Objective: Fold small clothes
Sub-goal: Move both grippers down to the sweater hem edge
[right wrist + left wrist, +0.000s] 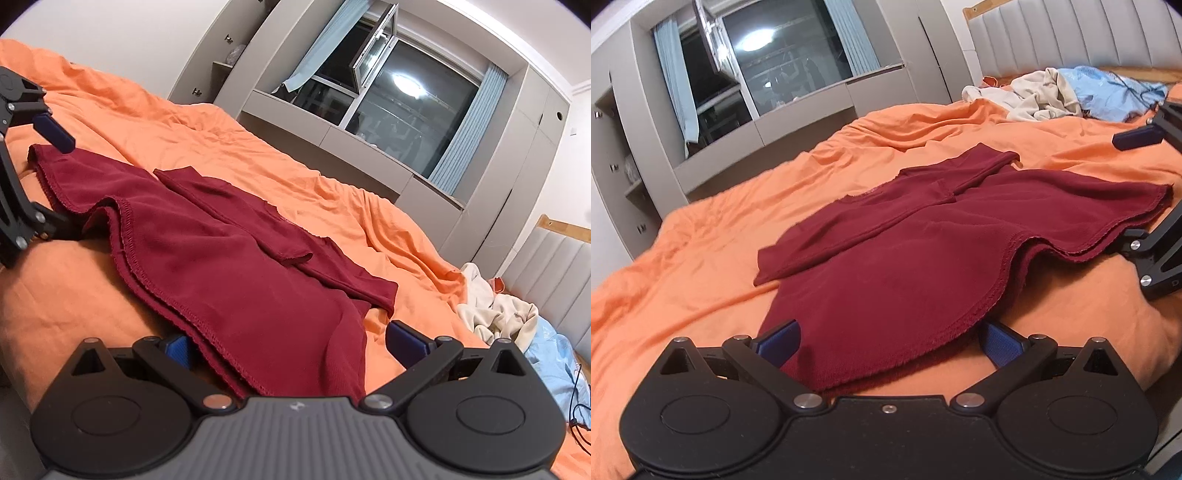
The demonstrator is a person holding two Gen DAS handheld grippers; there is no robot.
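the left gripper point(888, 341) stands wide open astride one hem corner of the maroon shirt point(923, 251) on the orange bed point(701, 251), the right gripper point(295, 345) likewise astride the other, collar lying farthest from both.

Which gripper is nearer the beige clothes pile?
Right. The right gripper sits at the maroon shirt hem end nearest the beige clothes pile; the left gripper is at the hem's far end.

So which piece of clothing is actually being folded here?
Look at the big bed with the orange sheet. Spread flat in its middle, between both grippers, lies the dark red garment. The crumpled cream and light blue clothes near the headboard are untouched.
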